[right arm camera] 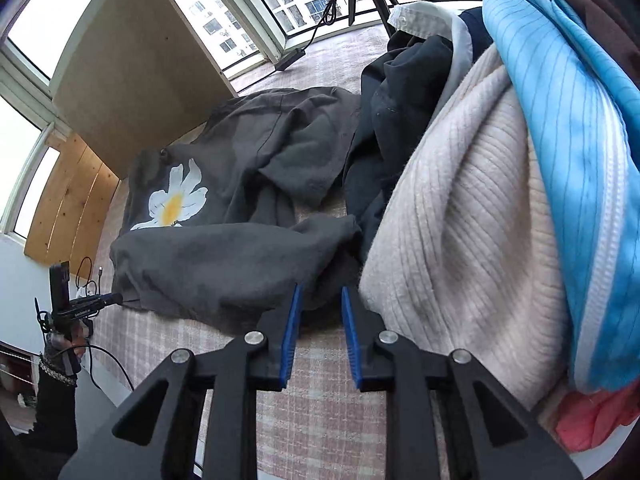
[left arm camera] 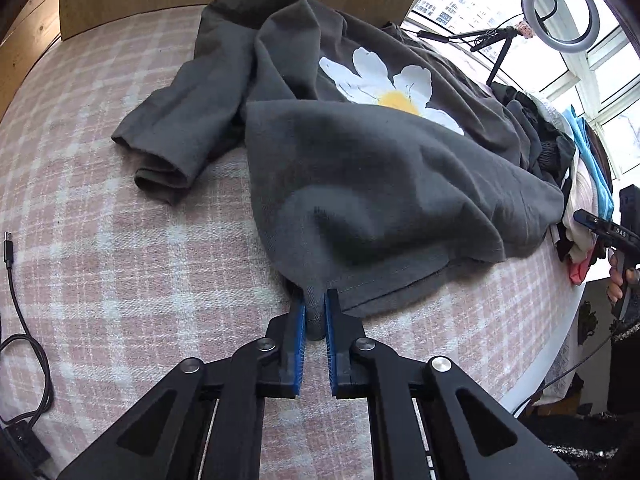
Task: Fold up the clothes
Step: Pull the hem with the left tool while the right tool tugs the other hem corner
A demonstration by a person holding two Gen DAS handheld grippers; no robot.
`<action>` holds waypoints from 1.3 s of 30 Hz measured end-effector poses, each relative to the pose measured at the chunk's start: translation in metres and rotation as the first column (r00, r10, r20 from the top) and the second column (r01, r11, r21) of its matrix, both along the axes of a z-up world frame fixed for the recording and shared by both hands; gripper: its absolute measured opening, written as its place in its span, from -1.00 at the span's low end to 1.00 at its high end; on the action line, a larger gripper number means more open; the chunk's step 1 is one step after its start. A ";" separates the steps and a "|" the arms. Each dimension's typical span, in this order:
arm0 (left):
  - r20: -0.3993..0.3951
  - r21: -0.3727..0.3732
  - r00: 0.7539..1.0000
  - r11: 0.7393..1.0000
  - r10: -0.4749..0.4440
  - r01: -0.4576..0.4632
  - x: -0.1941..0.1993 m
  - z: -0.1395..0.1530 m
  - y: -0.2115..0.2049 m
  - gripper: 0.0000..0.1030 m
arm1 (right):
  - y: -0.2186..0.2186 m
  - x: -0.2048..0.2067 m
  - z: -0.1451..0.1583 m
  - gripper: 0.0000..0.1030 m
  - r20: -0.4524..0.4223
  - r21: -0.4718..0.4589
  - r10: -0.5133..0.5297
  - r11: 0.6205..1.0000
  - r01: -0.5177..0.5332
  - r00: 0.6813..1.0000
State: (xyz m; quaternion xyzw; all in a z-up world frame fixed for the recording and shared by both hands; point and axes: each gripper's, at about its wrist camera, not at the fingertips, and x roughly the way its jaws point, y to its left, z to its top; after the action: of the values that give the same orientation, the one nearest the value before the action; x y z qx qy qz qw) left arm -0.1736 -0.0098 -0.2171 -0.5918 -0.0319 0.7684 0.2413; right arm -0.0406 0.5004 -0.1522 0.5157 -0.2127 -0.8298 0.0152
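Pinching a bit of the hem, the left gripper (left arm camera: 316, 304) is holding the grey shirt (left arm camera: 380, 168) tight between its blue jaws. The shirt is lying on the pink checked bed cover (left arm camera: 100, 220), spreading out just ahead of those jaws.

The right gripper (right arm camera: 318, 300) is holding nothing. Its jaws are standing apart with a gap between them, and the near edge of the shirt is sitting right in front of their tips.

The shirt is not looking neat. Its bottom part is lying flopped up over its middle, hiding some of the white daisy (left arm camera: 384, 84). One sleeve (left arm camera: 176, 136) is sticking out to the left of the left jaws, all bunched up. Lumps and wrinkles are showing everywhere. I think this flop is too messy to count as a real fold, so the shirt is needing smoothing and proper folding.

A heap of other clothes (right arm camera: 500, 200) is sitting to the right of the right jaws, touching the shirt. A cream knit top, a blue one and a dark one are all jumbled together there. None of them are looking folded, so I think lots of the job is waiting.
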 end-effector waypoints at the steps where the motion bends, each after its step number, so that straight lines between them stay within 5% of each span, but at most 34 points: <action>1: -0.023 0.016 1.000 1.000 0.004 -0.003 0.001 0.013 -0.005 -0.85 | -0.003 0.001 0.000 -0.48 -0.003 0.016 0.020 1.000 -0.020 1.000; 4: -0.094 0.035 0.995 0.999 0.037 -0.034 0.002 0.052 -0.023 -0.86 | -0.012 0.003 -0.004 -0.28 -0.010 0.058 0.089 0.994 -0.089 0.996; 7: -0.173 -0.023 0.982 0.997 0.072 -0.078 -0.002 0.075 -0.040 -0.86 | -0.022 0.002 -0.016 -0.21 -0.019 0.135 0.159 0.979 -0.155 0.987; 14: -0.152 -0.038 0.983 0.994 0.099 -0.106 -0.015 0.072 -0.046 -0.87 | -0.043 -0.015 -0.039 -0.13 0.006 0.220 0.269 0.939 -0.264 0.963; 16: -0.150 -0.044 0.984 0.993 0.100 -0.108 -0.014 0.073 -0.043 -0.87 | -0.043 0.002 -0.024 -0.23 -0.030 0.161 0.276 0.950 -0.268 0.961; 17: -0.151 -0.046 0.983 0.993 0.102 -0.110 -0.013 0.075 -0.043 -0.87 | -0.043 0.011 -0.017 -0.82 -0.048 0.132 0.279 0.954 -0.271 0.959; 18: -0.157 -0.046 0.982 0.993 0.102 -0.110 -0.008 0.079 -0.043 -0.87 | -0.043 0.020 -0.010 -0.89 -0.067 0.102 0.281 0.956 -0.273 0.957; 27: -0.209 0.006 0.965 0.987 0.158 -0.160 0.075 0.126 -0.079 -0.88 | -0.042 0.098 0.054 -0.90 -0.229 -0.161 0.270 0.937 -0.310 0.935; 29: -0.182 -0.036 0.974 0.989 0.136 -0.145 0.088 0.116 -0.079 -0.87 | -0.042 0.113 0.062 -0.89 -0.245 -0.221 0.255 0.925 -0.310 0.935; 31: -0.100 -0.113 0.988 0.985 0.118 -0.129 0.095 0.086 -0.077 -0.88 | -0.052 0.105 0.034 -0.88 -0.080 -0.195 0.251 0.945 -0.262 0.965; 34: 0.003 -0.159 0.993 0.980 0.121 -0.119 0.109 0.044 -0.081 -0.88 | -0.059 0.101 -0.010 -0.83 0.152 -0.091 0.223 0.973 -0.211 0.963; 36: 0.031 -0.152 0.990 0.980 0.135 -0.129 0.120 0.032 -0.083 -0.88 | -0.056 0.107 -0.019 -0.80 0.167 -0.070 0.198 0.979 -0.189 0.966; 39: 0.021 -0.125 0.990 0.983 0.140 -0.136 0.134 0.035 -0.082 -0.88 | -0.055 0.113 -0.020 -0.37 0.129 -0.059 0.189 0.981 -0.183 0.973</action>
State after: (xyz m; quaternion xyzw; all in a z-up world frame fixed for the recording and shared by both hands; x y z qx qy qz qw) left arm -0.0400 -0.0918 -0.1824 -0.6134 -0.0291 0.7748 0.1501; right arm 0.0725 0.4450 -0.1718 0.5876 -0.1833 -0.7829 0.0907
